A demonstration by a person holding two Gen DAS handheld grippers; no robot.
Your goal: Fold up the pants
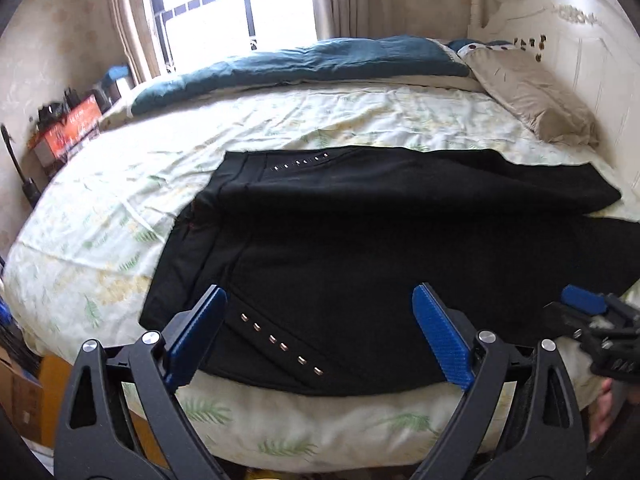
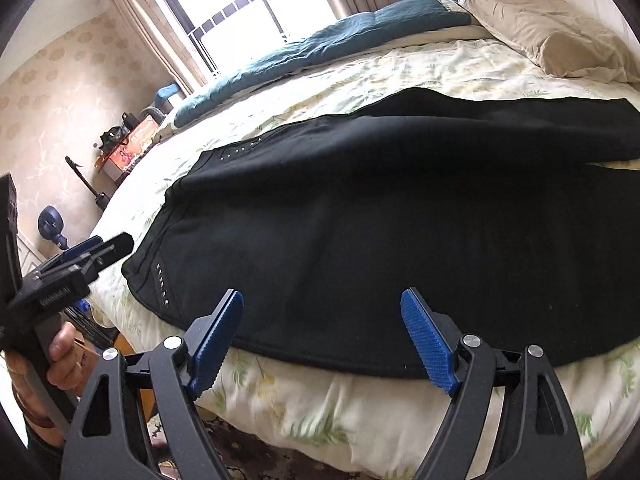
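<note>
Black pants [image 1: 360, 248] lie spread flat on the bed, waist toward the left, with rows of small metal studs [image 1: 280, 344] near the pockets. The legs [image 2: 500, 152] run off to the right. My left gripper [image 1: 320, 300] hovers over the near waist edge, jaws wide apart, nothing between the blue pads [image 1: 436, 332]. My right gripper [image 2: 322, 304] hangs above the near edge of the pants further right, also open and empty. In the right wrist view the left gripper [image 2: 86, 256] appears at the far left, held by a hand [image 2: 64, 356].
The bed [image 1: 140, 168] has a pale leaf-print sheet, a teal duvet [image 1: 320, 64] bunched at the far side and a beige pillow [image 1: 532, 96] against the white headboard [image 1: 580, 40]. A cluttered side table [image 1: 68, 128] stands at the left. A window [image 1: 240, 4] is behind.
</note>
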